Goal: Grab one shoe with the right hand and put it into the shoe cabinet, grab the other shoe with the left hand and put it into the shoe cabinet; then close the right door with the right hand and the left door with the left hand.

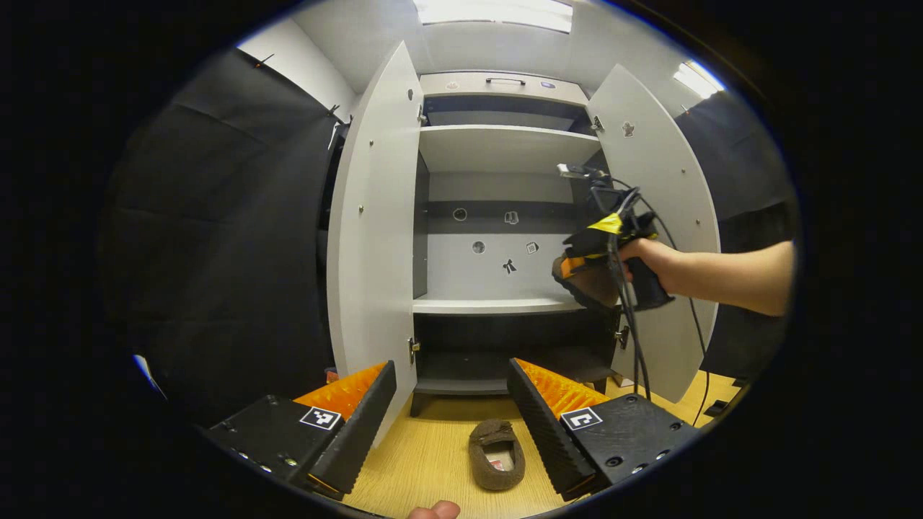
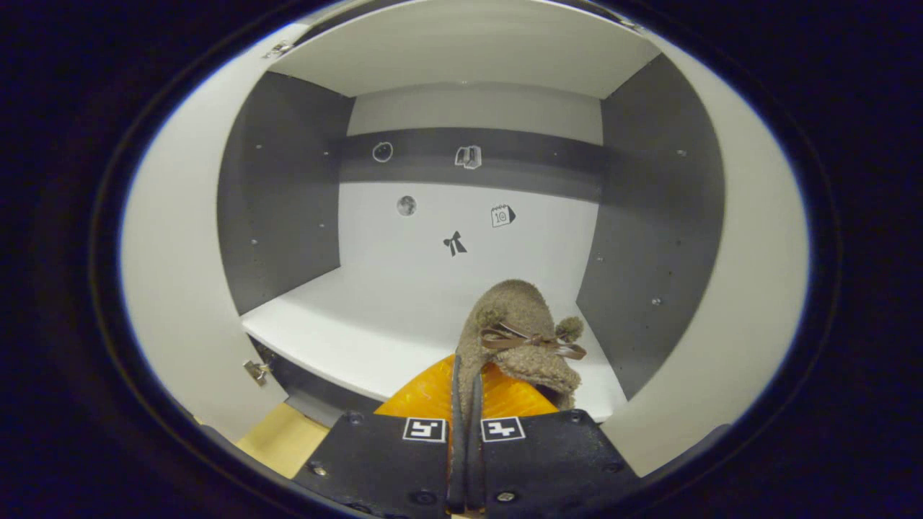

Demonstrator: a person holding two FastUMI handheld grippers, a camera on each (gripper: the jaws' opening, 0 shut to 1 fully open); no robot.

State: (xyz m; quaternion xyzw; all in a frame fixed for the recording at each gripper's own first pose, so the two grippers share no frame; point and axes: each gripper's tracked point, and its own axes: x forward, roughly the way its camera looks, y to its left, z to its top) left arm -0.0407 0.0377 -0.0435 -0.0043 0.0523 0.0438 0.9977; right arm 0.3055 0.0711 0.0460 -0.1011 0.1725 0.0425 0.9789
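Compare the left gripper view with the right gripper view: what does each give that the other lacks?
Left gripper view: the second slipper on the wooden floor, both open doors, and the open left gripper.

Right gripper view: the bow on the held slipper, pinched by the right gripper.

Both share the middle shelf and the stickers on the back wall.

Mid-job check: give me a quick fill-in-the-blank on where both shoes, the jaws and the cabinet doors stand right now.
1. The right gripper has its jaws shut on a brown ____.
2. The other shoe lies on the wooden ____, in front of the cabinet.
3. The left gripper has its jaws ____, holding nothing.
4. Both cabinet doors, the left door and the right door, stand ____.

Missing words: shoe; floor; open; open
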